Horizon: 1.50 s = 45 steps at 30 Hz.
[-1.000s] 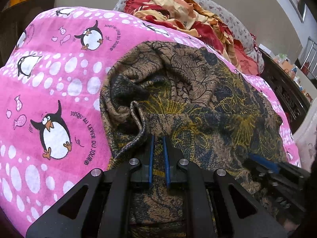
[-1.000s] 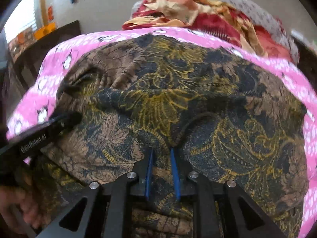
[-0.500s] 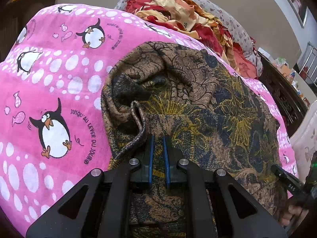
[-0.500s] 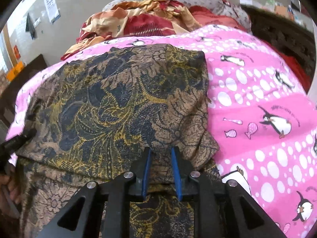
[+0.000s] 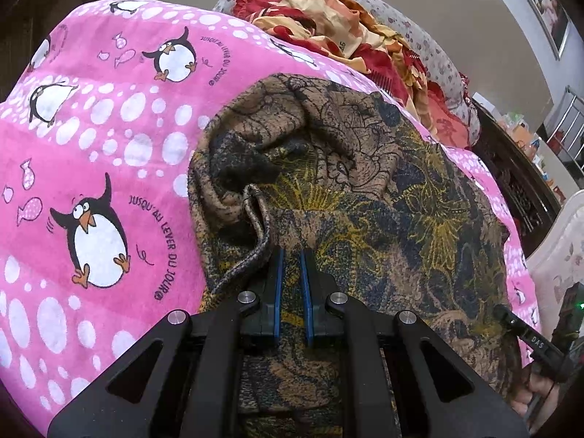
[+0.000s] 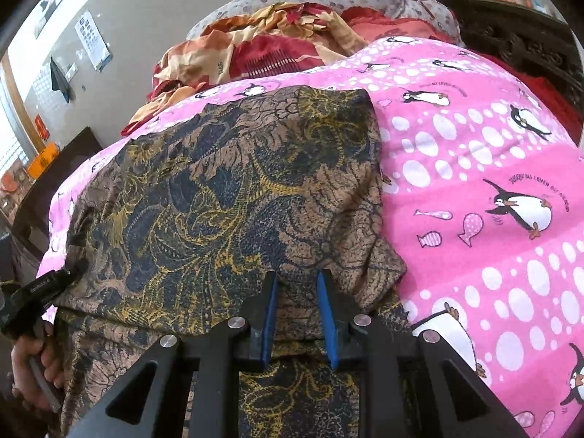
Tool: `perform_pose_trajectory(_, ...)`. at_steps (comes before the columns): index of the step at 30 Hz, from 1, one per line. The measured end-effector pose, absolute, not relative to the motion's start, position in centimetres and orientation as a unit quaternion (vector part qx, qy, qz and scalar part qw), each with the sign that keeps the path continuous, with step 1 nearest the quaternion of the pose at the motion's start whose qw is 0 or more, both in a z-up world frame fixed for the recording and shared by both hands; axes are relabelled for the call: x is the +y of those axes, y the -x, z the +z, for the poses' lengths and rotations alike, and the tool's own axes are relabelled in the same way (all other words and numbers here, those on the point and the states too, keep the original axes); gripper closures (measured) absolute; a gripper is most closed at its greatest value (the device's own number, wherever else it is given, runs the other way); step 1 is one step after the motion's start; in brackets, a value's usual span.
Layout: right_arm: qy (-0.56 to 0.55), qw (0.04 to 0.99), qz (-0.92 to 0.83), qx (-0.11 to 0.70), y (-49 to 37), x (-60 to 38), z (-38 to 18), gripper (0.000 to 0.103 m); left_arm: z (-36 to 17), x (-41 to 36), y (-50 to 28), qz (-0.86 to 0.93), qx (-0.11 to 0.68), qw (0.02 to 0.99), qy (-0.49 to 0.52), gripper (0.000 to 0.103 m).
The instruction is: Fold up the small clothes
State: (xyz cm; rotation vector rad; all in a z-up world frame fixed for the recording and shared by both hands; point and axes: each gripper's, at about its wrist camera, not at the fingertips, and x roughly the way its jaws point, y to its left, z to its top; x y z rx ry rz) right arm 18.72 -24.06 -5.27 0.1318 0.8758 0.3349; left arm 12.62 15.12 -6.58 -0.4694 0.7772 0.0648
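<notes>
Spread across the bed as the work surface is a pink fleece blanket printed with penguins, fish and white dots (image 5: 95,138); it serves as the landmark below. At its far edge lies a crumpled red, orange and cream floral cloth (image 5: 328,25).

**Task item.** One brown, navy and yellow paisley-print knit garment (image 6: 226,197) lies on the blanket's middle, its near part hanging over the blanket's near edge. Toward the blanket's left side it is bunched into deep folds with a rolled hem standing up; toward the right side it lies flat with a straight edge.

**Handling.** Judged from the drape, the fabric is soft, limp and light, with no stiffness. It should not slip on fleece, but it will sag and bunch if lifted by one point. Take hold at hems or corners, one on each side, and keep the cloth taut.

**Jaws.**
- left gripper (image 5: 291,255): blue pads nearly together, pinching a ridge of the garment.
- right gripper (image 6: 297,277): pads a narrow gap apart over the garment's near right corner; whether cloth is pinched cannot be told.

**Legible writing.**
- Blanket, beside each penguin: "JUSQU'AU LEVER DU JOUR".
- Right tool body, seen from the left view: "DAS".
- Left tool body: white lettering, too blurred to read.
</notes>
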Motion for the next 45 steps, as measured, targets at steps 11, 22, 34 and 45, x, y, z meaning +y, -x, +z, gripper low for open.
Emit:
perform_pose_trajectory(11,-0.082,0.886,0.170,0.424,-18.9,-24.5,-5.4,0.082,-6.4,14.6,-12.9,0.039,0.380,0.899,0.212,0.095)
perform_pose_trajectory(22,-0.060,0.888,0.160,0.427,-18.6,-24.0,-5.1,0.082,-4.0,14.4,-11.7,0.052,0.392,0.902,0.176,0.094)
perform_pose_trajectory(34,0.041,0.862,0.231,0.450,-5.9,-23.5,-5.0,0.080,-4.5,11.1,2.1,-0.089,0.478,0.867,0.113,0.047)
perform_pose_trajectory(45,-0.020,0.872,0.244,0.424,-5.6,-25.6,-6.3,0.078,-6.2,9.3,4.7,-0.102,0.420,0.898,0.082,0.031)
